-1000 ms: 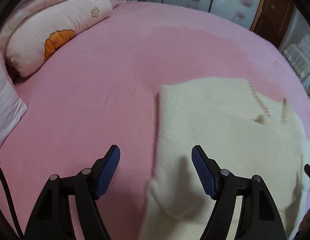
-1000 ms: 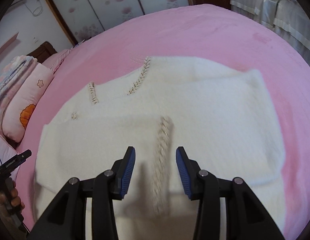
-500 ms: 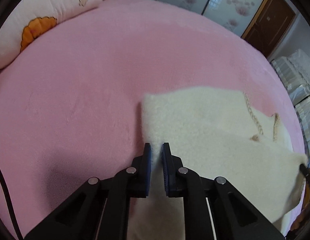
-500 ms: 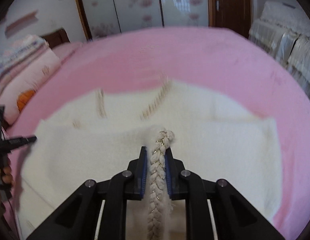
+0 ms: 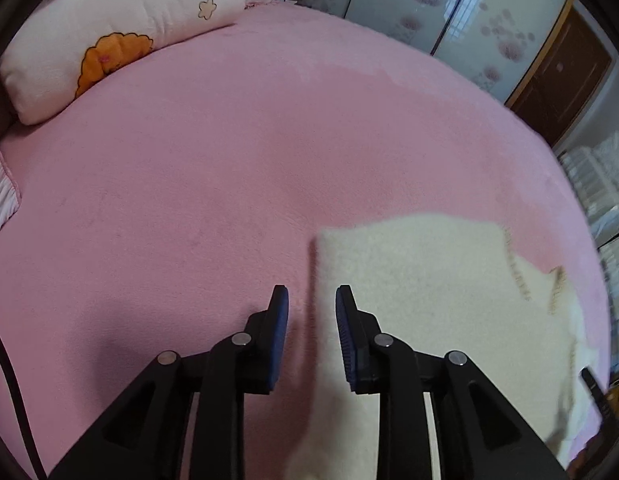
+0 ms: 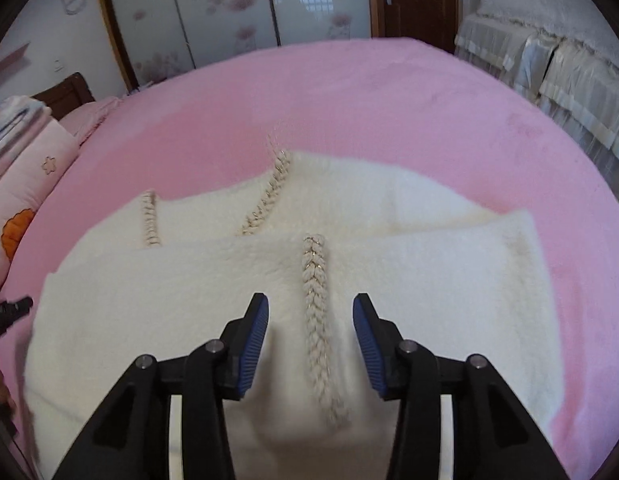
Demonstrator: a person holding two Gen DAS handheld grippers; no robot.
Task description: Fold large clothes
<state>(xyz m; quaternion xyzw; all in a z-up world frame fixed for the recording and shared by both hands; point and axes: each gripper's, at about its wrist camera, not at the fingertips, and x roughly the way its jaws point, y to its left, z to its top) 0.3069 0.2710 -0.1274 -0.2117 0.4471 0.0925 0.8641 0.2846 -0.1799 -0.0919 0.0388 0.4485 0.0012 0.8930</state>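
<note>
The cream garment [image 6: 389,272] is a thick, fuzzy, matt cloth, with a braided trim [image 6: 315,296] of rougher cord that carries small glinting metallic threads. The bed [image 5: 229,160] is covered in a soft pink plush fabric, matt, with faint brushed marks in its nap. The pillow [image 5: 109,28] is smooth pale pink cloth with a stitched orange patch. The left tool [image 5: 311,304] and the right tool [image 6: 309,320] have matt black plastic frames, shiny round metal pins and ribbed blue rubbery pads [image 6: 255,336]. The wardrobe doors [image 6: 229,12] look like frosted glossy panels in brown wooden frames.
</note>
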